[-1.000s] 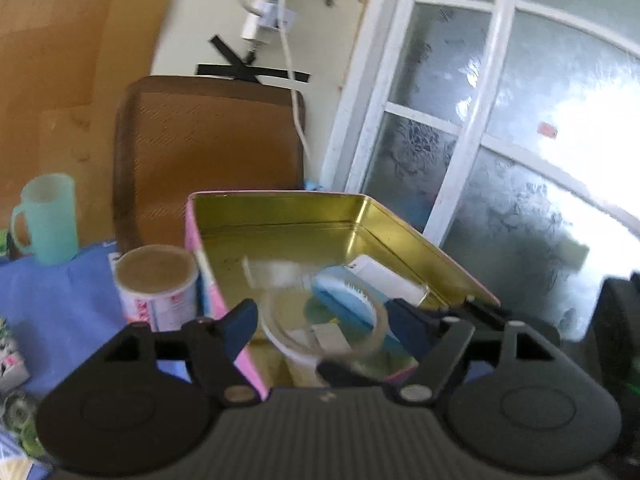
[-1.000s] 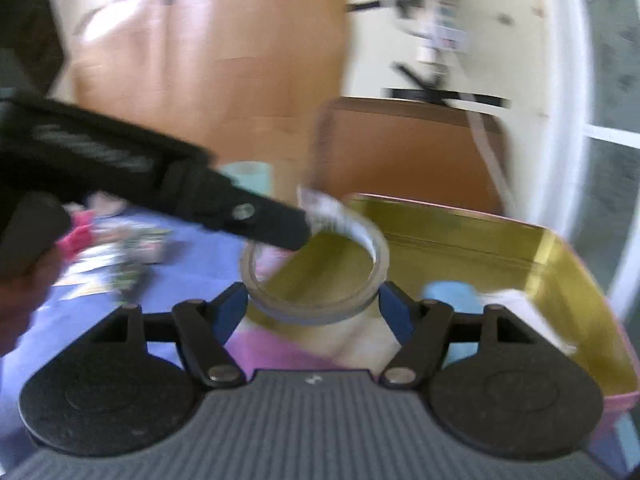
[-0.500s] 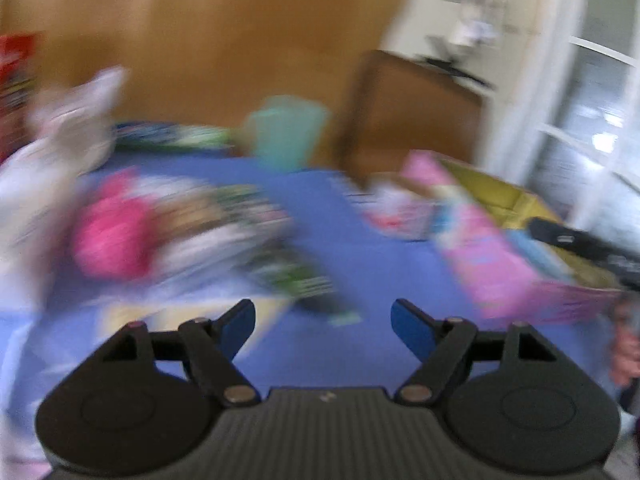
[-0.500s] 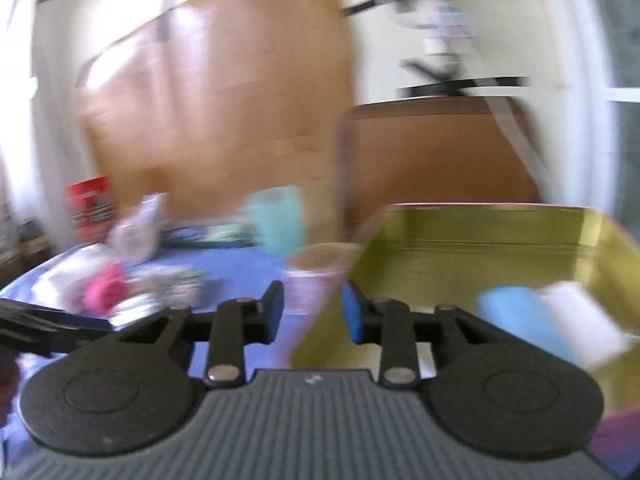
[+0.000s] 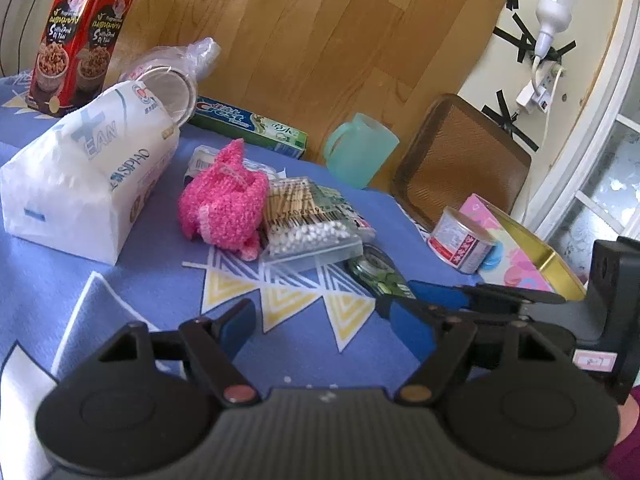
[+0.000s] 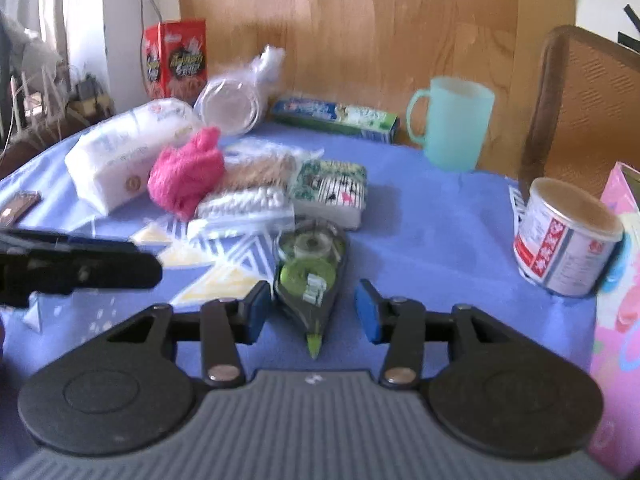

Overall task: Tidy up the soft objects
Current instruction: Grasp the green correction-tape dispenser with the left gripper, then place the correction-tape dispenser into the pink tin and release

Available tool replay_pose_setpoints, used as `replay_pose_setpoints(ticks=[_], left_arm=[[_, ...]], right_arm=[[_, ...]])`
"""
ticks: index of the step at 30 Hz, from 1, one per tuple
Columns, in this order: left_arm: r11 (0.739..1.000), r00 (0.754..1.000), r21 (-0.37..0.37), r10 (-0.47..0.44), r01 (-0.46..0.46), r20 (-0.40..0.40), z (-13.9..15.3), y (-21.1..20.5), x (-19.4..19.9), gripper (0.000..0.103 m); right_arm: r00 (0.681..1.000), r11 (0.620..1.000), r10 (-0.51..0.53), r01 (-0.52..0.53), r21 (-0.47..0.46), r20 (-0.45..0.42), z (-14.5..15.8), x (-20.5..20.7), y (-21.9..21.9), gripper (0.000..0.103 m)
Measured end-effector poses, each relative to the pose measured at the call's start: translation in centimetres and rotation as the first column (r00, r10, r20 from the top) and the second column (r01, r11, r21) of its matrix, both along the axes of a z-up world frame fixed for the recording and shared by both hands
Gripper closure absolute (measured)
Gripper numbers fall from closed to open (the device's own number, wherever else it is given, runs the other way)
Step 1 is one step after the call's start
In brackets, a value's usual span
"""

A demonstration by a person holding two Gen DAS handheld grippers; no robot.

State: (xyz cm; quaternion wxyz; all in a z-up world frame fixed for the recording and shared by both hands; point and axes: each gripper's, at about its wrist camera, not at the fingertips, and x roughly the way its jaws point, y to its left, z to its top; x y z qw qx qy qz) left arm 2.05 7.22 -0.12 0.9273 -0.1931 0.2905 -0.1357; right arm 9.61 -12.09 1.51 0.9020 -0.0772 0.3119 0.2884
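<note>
A pink fluffy knit item [image 5: 224,210] [image 6: 186,170] lies mid-table beside a white tissue pack [image 5: 86,176] [image 6: 128,152] and a bag of cotton swabs [image 5: 308,224] [image 6: 244,200]. A green correction-tape dispenser [image 6: 310,276] [image 5: 378,276] lies on the blue cloth between my right gripper's [image 6: 310,312] open fingers. My left gripper [image 5: 320,324] is open and empty, low over the cloth in front of the pile. The pink tin box [image 5: 520,252] [image 6: 618,280] stands at the right.
A tin can [image 5: 462,242] [image 6: 566,236], a teal mug [image 5: 358,150] [image 6: 452,122], a toothpaste box [image 5: 248,126] [image 6: 336,116], a red snack box [image 5: 78,38] [image 6: 176,56], a patterned tissue pack [image 6: 332,192] and a bagged plastic cup [image 5: 172,80] stand around. A brown chair [image 5: 460,160] is behind.
Both grippers swung left from the tin box to the pile on the blue cloth. The tape ring is gone from the left gripper. The right gripper closed in between, now open around the dispenser.
</note>
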Motion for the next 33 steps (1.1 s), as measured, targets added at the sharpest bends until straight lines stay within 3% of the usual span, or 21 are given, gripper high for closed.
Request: replay_pose_setpoints(ticks=[4, 6, 8, 10, 12, 15, 18, 22, 25, 28, 30, 33], left_arm=[[0.997, 0.997, -0.052, -0.061, 0.059, -0.036, 0.4, -0.7, 0.1, 0.026], [0.983, 0.990, -0.134, -0.131, 0.122, -0.057, 0.7, -1.5, 0.5, 0.026], [0.974, 0.981, -0.154, -0.178, 0.164, -0.078, 1.0, -3.0, 1.0, 0.027], [0.972, 0.973, -0.149, -0.201, 0.183, -0.112, 0.9, -4.6, 1.7, 0.037], [0.973, 0.970, -0.124, -0.209, 0.193, -0.127, 1.1, -6.0, 2.2, 0.056], [0.955, 0.954, -0.126, -0.283, 0.270, -0.098, 2.9, -8.6, 2.9, 0.058], [0.936, 0.937, -0.061, -0.349, 0.347, -0.021, 5.9, -12.5, 3.5, 0.058], [0.889, 0.888, -0.005, -0.458, 0.459, 0.038, 8.9, -18.6, 4.9, 0.058], [0.855, 0.854, 0.059, -0.518, 0.515, 0.053, 9.3, -23.5, 5.6, 0.057], [0.826, 0.829, 0.103, -0.559, 0.554, 0.023, 8.4, -27.9, 6.7, 0.056], [0.824, 0.831, 0.131, -0.556, 0.551, 0.003, 7.8, -29.7, 7.2, 0.054], [0.841, 0.849, 0.125, -0.529, 0.526, -0.012, 7.3, -29.9, 7.6, 0.054]], right_arm=[[0.999, 0.999, -0.010, 0.013, 0.045, -0.053, 0.6, -1.0, -1.4, 0.063], [0.994, 0.994, -0.004, 0.016, 0.108, -0.106, 0.7, -1.9, -2.7, 0.063], [0.988, 0.981, 0.020, 0.010, 0.193, -0.153, 0.7, -2.9, -3.9, 0.063], [0.983, 0.969, 0.038, 0.007, 0.248, -0.179, 0.5, -4.0, -4.9, 0.063], [0.988, 0.968, 0.018, 0.021, 0.249, -0.155, 0.6, -4.9, -5.4, 0.063], [0.997, 0.963, -0.021, 0.041, 0.267, -0.079, 1.8, -6.1, -7.0, 0.063], [0.996, 0.958, -0.083, 0.068, 0.279, 0.042, 4.2, -7.4, -9.0, 0.063], [0.965, 0.946, -0.213, 0.164, 0.280, 0.156, 6.3, -8.4, -13.2, 0.063], [0.927, 0.923, -0.322, 0.264, 0.279, 0.190, 6.5, -8.7, -16.7, 0.063], [0.893, 0.892, -0.417, 0.365, 0.268, 0.171, 6.0, -8.1, -19.9, 0.063], [0.871, 0.872, -0.468, 0.428, 0.236, 0.151, 5.4, -7.2, -21.6, 0.063], [0.837, 0.844, -0.531, 0.511, 0.163, 0.130, 4.3, -5.5, -23.3, 0.062]])
